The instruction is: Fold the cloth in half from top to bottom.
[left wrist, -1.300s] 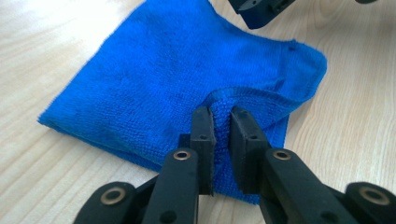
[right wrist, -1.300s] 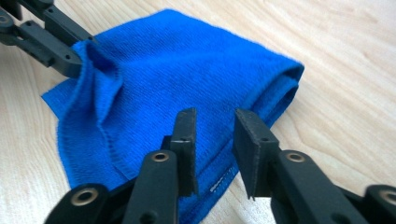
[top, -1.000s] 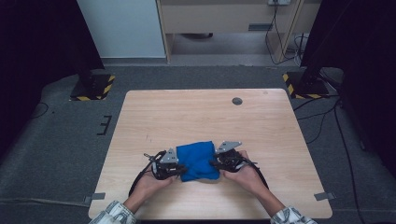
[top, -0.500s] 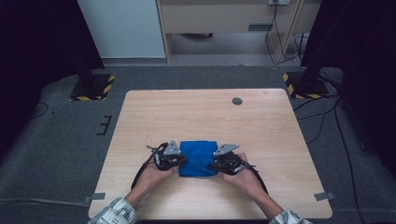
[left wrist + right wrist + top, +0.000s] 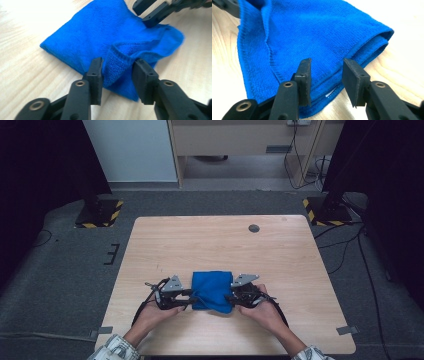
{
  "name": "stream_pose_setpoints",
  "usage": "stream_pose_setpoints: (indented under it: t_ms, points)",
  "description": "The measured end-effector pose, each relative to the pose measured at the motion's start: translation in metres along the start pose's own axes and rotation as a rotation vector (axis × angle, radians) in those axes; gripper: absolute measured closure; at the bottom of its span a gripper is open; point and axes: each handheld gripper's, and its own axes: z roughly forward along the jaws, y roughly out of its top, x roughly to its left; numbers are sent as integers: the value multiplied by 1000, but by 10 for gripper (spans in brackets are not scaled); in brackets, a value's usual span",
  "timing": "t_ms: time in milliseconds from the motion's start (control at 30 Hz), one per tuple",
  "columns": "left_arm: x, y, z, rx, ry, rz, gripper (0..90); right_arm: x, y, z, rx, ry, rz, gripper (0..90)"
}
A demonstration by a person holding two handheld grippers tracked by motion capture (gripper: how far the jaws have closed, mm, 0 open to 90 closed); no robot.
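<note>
**Blue cloth, folded small, with a gripper at each side**

The blue cloth point(image 5: 212, 291) lies on the wooden table point(image 5: 220, 245), near the edge where the person sits. It is folded into a thick little square with a few layers on top of each other. One corner flap on the near side has come loose and stands up a bit.

The cloth looks soft and fluffy, like a towel. I think it is very light and will bend and flop when lifted — it will not break. It is not slippery, so the pads should hold it well. The tricky part is the layers: a pinch on just the top one may pull the fold open. The best place to take hold looks like the sewn edge or a corner, with all the layers pinched together.

The left gripper point(image 5: 117, 67) sits at the cloth's left side. Its jaws have just been opening, and the loose, ruffled edge of the cloth sits up between them. The pads look spread apart from it, not squeezing.

The right gripper point(image 5: 325, 68) is at the cloth's right side. Its jaws have just opened a little more too. The folded edge lies between and under them, but the pads do not press it.

Both hands rest low on the table — one on each side, with the cloth in the middle.
</note>
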Motion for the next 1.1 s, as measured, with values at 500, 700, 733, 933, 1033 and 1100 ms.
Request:
stream_pose_setpoints:
  t_ms: [500, 700, 733, 933, 1033, 1100]
  points:
    - [-6, 0, -16, -60, -30, -23, 578, 8, 4, -4, -27, 26, -27, 617]
    - [2, 4, -20, -116, 30, -63, 608, 12, 0, -8, -34, 45, -26, 638]
    - [3, 4, -19, -118, 36, -71, 611, 13, -1, -7, -34, 50, -23, 638]
    - [2, 0, -5, -51, 44, -60, 587, 19, -4, -7, -32, 86, -32, 583]
    - [0, -2, 0, -16, 47, -43, 578, 20, -7, -8, -30, 96, -42, 565]
    - [-1, -3, 1, -8, 43, -45, 576, 20, -8, -6, -22, 89, -46, 574]
